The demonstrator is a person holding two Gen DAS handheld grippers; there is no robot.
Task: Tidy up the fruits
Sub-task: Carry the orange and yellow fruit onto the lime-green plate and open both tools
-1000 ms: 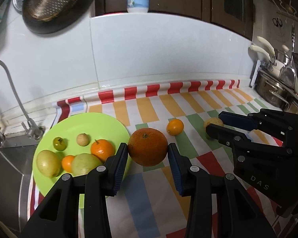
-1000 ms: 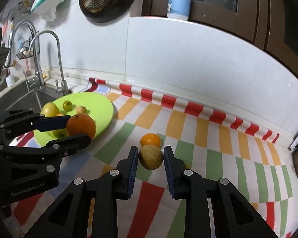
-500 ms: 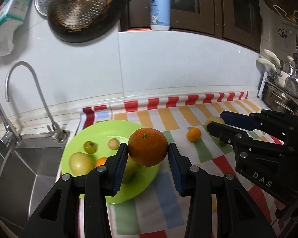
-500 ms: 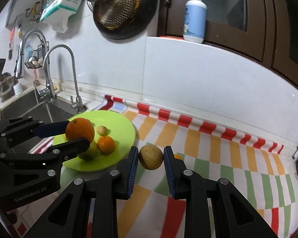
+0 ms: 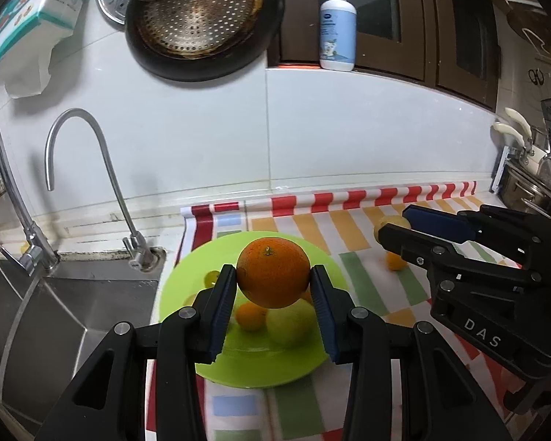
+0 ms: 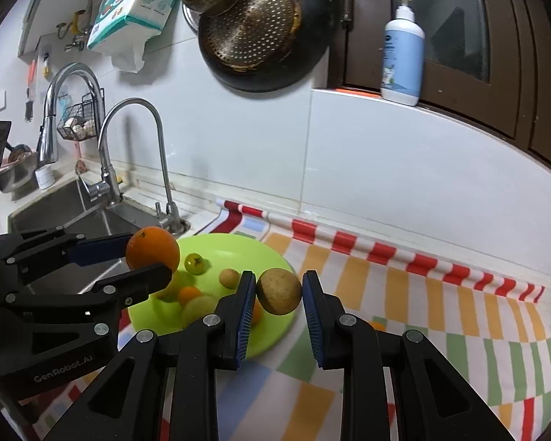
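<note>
My left gripper (image 5: pixel 273 283) is shut on a large orange (image 5: pixel 273 273) and holds it in the air over the green plate (image 5: pixel 187 286). The same orange (image 6: pixel 152 250) shows at the left of the right wrist view, above the plate's (image 6: pixel 235 250) near-sink side. My right gripper (image 6: pixel 279 292) is shut on a brownish-yellow round fruit (image 6: pixel 279 291), lifted above the plate's right part. The plate holds several fruits: a small green one (image 6: pixel 194 262), a small tan one (image 6: pixel 228 278), small oranges and pale green ones. One small orange (image 5: pixel 395 261) lies on the striped cloth.
A steel sink (image 5: pixel 55 305) with curved taps (image 5: pixel 80 169) lies left of the plate. The colourful striped cloth (image 6: pixel 422 316) covers the counter to the right. A pan and strainer (image 6: pixel 260 29) hang on the white wall, a pump bottle (image 6: pixel 402 49) stands on the ledge. Pots (image 5: pixel 529 187) sit at far right.
Both grippers have carried their fruits up and leftward, from over the striped cloth to over the green plate. The sink and taps have come into view.
</note>
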